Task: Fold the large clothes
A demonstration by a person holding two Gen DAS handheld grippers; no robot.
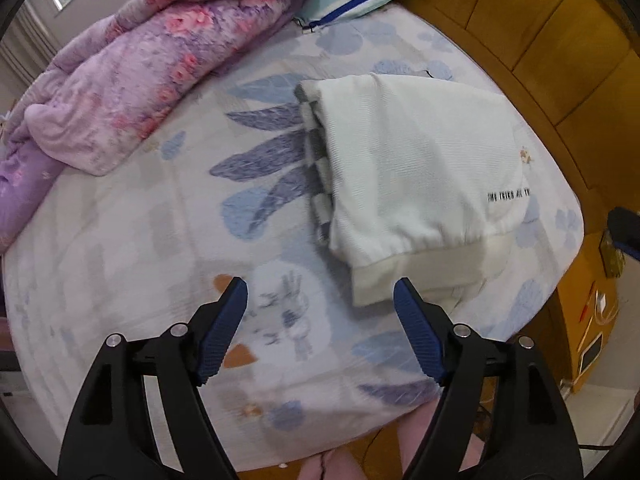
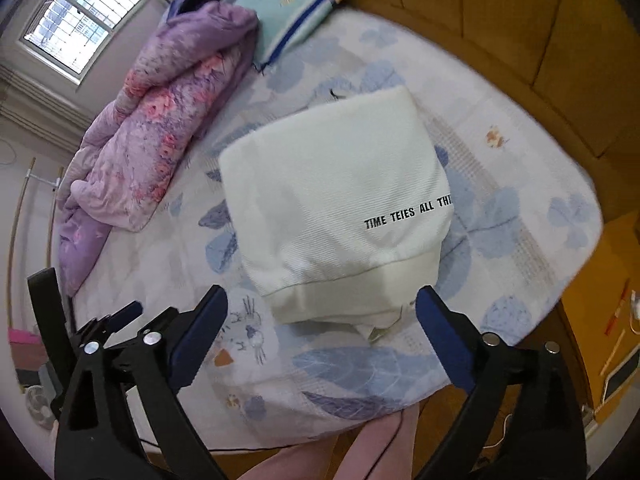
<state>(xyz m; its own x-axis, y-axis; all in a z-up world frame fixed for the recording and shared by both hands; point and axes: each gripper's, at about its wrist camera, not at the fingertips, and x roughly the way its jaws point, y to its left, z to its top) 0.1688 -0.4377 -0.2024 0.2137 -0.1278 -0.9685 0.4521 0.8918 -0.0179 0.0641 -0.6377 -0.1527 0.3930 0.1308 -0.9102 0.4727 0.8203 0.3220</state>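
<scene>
A folded white sweater (image 2: 336,208) lies on the bed (image 2: 520,184), toward its near right side, black lettering on top. Above the near edge, the left tool (image 1: 320,300) and right tool (image 2: 322,304) both hang released, nothing between their fingers. A purple quilt (image 1: 132,76) is bunched at far left.

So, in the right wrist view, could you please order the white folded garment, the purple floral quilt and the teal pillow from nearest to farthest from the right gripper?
1. White folded garment, just ahead of the right gripper.
2. Purple floral quilt, left.
3. Teal pillow, far end.
</scene>
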